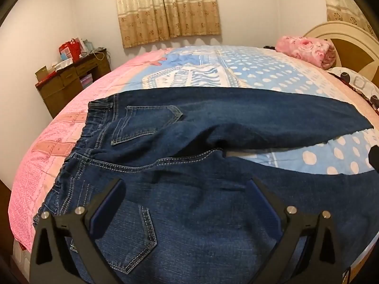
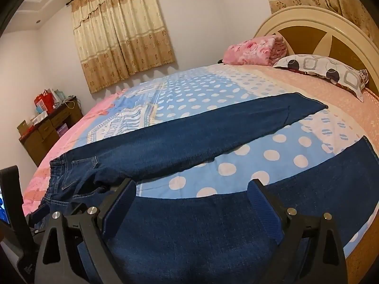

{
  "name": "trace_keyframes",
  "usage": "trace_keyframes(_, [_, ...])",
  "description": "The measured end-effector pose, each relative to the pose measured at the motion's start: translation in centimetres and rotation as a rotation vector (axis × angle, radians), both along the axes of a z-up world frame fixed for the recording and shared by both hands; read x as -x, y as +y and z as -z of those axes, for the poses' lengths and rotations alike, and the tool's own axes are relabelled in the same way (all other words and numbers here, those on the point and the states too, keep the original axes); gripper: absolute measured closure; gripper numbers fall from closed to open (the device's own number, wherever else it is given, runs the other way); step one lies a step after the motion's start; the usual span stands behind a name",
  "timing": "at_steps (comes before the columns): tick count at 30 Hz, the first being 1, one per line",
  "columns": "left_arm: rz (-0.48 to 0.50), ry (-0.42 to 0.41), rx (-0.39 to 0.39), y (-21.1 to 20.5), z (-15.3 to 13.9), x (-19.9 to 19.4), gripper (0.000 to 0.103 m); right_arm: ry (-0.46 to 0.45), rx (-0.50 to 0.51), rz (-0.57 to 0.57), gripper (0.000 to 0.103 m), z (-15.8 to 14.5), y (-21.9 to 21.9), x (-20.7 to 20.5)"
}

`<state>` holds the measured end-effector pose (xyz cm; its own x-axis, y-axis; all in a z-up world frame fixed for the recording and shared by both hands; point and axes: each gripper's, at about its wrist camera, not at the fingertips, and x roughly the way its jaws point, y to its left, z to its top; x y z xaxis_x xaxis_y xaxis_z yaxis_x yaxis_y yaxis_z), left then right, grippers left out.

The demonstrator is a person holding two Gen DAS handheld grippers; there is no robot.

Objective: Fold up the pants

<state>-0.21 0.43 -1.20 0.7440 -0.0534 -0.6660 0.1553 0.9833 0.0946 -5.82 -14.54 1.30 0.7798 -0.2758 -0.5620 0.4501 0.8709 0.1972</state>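
Dark blue denim pants (image 1: 180, 142) lie flat on the bed (image 2: 343, 108), back side up, so both back pockets with their pale stitching show in the left wrist view. The waistband is toward the foot end of the bed, on the pink part of the cover, and the two legs spread apart toward the headboard (image 2: 315, 23). One leg runs across the middle of the bed and ends near the pillow (image 2: 331, 71). The other leg lies along the near edge of the bed, and a wedge of blue cover with white dots shows between the two legs.

The left gripper (image 1: 184, 189) hangs over the seat of the pants, near the waistband, with its jaws wide apart and nothing between them; whether the fingertips touch the cloth I cannot tell. The right gripper (image 2: 191, 191) is over the near leg, further along toward the headboard, and its jaws are also wide apart and empty.

Beyond the pants, a folded pink blanket (image 2: 253, 52) with flowers rests at the head of the bed, beside the pillow with circles and squares. Beige curtains (image 2: 123, 33) hang on the far wall. In the far corner of the room, past the foot end of the bed, stands a brown wooden cabinet (image 1: 68, 80) with red bags and boxes on top.
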Motion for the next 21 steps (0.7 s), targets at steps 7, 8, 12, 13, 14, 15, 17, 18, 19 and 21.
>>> trace_keyframes(7, [-0.003, 0.006, 0.003, 0.01, 0.18, 0.00, 0.000, 0.009, 0.002, -0.011, 0.007, -0.07, -0.06, 0.09])
trace_keyframes(8, [-0.003, 0.007, 0.001, -0.03, 0.25, 0.01, 0.000, 0.009, 0.003, -0.011, 0.007, -0.05, -0.06, 0.11])
trace_keyframes(12, [-0.003, 0.011, -0.005, -0.15, 0.46, 0.01, 0.000, 0.010, 0.006, -0.014, 0.007, -0.01, -0.06, 0.16])
trace_keyframes(13, [-0.003, 0.012, -0.005, -0.13, 0.48, 0.05, 0.000, 0.010, 0.006, -0.014, 0.007, -0.01, -0.05, 0.15])
trace_keyframes(14, [-0.003, 0.012, -0.006, -0.16, 0.48, 0.07, 0.000, 0.012, 0.006, -0.015, 0.007, 0.00, -0.05, 0.16])
trace_keyframes(15, [-0.003, 0.012, -0.006, -0.16, 0.49, 0.07, 0.000, 0.012, 0.006, -0.015, 0.007, 0.00, -0.05, 0.19])
trace_keyframes(17, [-0.004, 0.015, -0.008, -0.14, 0.53, 0.06, 0.000, 0.012, 0.007, -0.019, 0.007, 0.06, -0.05, 0.24])
trace_keyframes(18, [-0.004, 0.016, -0.008, -0.12, 0.57, 0.06, 0.000, 0.012, 0.007, -0.020, 0.007, 0.08, -0.05, 0.27])
trace_keyframes(19, [-0.005, 0.017, -0.007, -0.13, 0.60, 0.03, 0.000, 0.012, 0.006, -0.021, 0.007, 0.13, -0.12, 0.27])
trace_keyframes(21, [-0.004, 0.019, -0.004, -0.07, 0.68, 0.05, 0.000, 0.013, 0.006, -0.022, 0.007, 0.15, -0.17, 0.22])
